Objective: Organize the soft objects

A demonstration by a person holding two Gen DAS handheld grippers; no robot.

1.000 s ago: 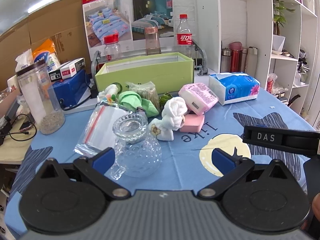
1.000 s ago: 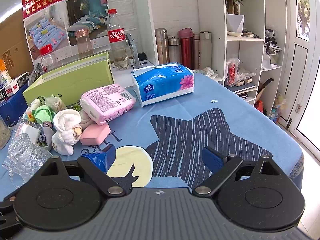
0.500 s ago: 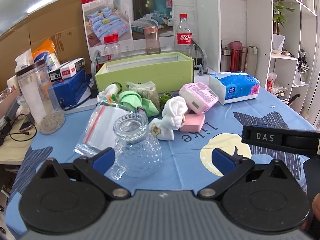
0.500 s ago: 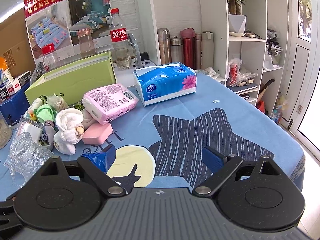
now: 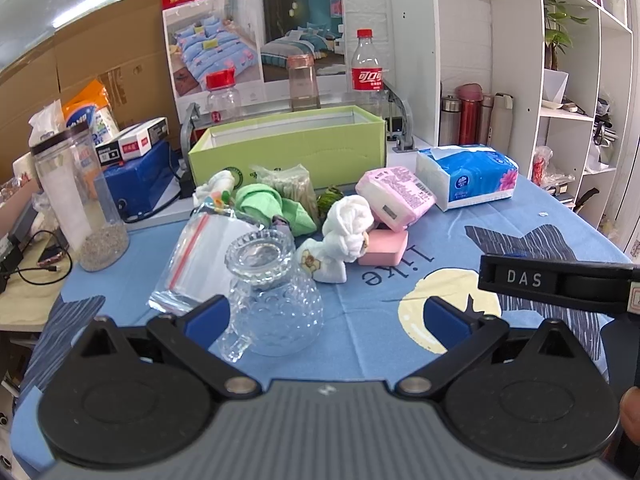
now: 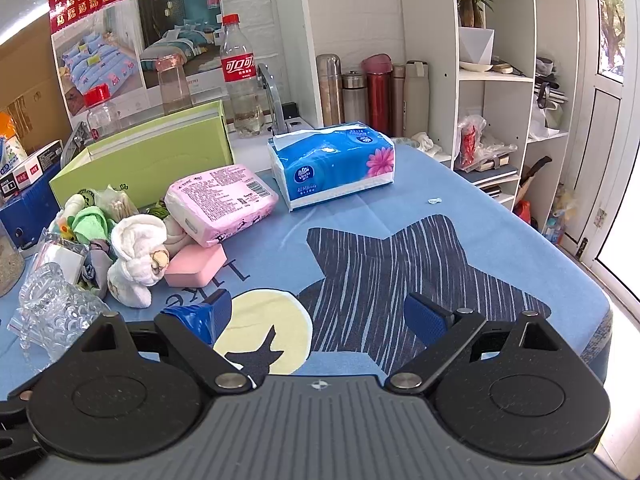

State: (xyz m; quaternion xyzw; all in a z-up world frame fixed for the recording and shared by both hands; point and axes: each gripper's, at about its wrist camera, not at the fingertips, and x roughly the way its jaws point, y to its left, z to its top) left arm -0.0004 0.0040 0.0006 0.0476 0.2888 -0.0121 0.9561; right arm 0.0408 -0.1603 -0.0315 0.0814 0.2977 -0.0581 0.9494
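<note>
Blue tablecloth (image 6: 460, 216); both tongs (image 5: 327, 316) (image 6: 318, 316) wide, empty.

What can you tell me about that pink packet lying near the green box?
The pink packet is a soft, plastic-wrapped pack, pale pink with darker print and a barcode on top. It looks sealed and full. It lies tilted, its near end propped on the pink sponge block, with the rolled white towel close beside it. It sits on the blue tablecloth between the green box and the blue tissue pack. Neither gripper touches it.
</note>
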